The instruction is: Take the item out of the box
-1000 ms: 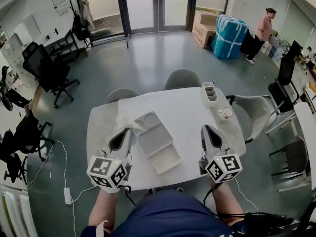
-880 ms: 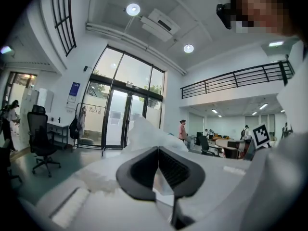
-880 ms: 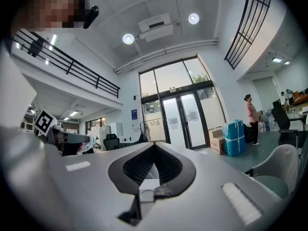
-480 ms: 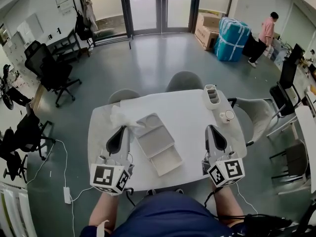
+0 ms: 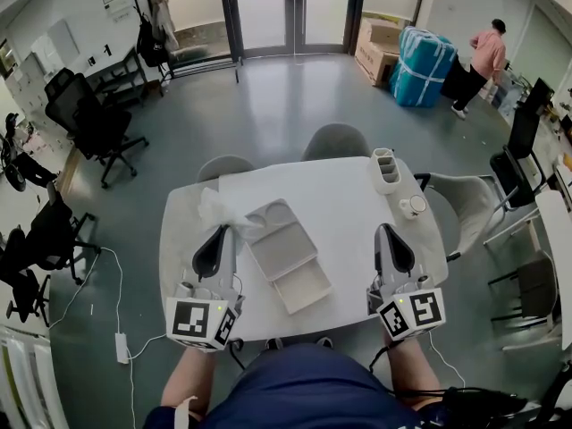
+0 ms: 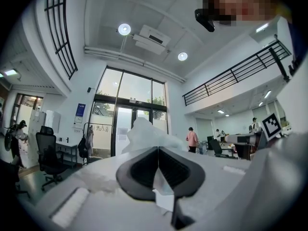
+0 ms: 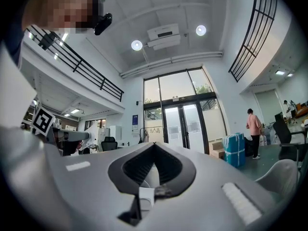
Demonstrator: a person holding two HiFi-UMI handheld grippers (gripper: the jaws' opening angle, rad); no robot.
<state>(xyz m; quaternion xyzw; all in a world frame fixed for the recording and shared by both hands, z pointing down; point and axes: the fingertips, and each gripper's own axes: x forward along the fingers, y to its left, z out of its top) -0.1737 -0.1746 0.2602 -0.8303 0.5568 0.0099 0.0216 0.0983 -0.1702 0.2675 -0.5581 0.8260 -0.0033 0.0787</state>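
Note:
A pale grey box [image 5: 279, 250] lies open on the white table [image 5: 340, 204], and both of its halves look empty. A crumpled white paper wad [image 5: 217, 211] rests on the table left of the box. My left gripper [image 5: 217, 233] is shut, its tips right at the wad's near edge. In the left gripper view the wad [image 6: 144, 134] rises just past the closed left gripper [image 6: 157, 150]; I cannot tell whether a fold is pinched. My right gripper [image 5: 386, 231] lies shut on the table right of the box, and its view shows the right gripper [image 7: 154, 147] closed on nothing.
A white compartment holder [image 5: 384, 170] and a small round cup [image 5: 410, 206] stand at the table's far right corner. Grey chairs [image 5: 332, 141] ring the far side. A person in pink [image 5: 487, 56] stands by stacked cartons far off. A cable and power strip [image 5: 121, 354] lie on the floor at left.
Both grippers have drawn back a little toward the person and stayed shut. The box and the paper wad have kept their places.

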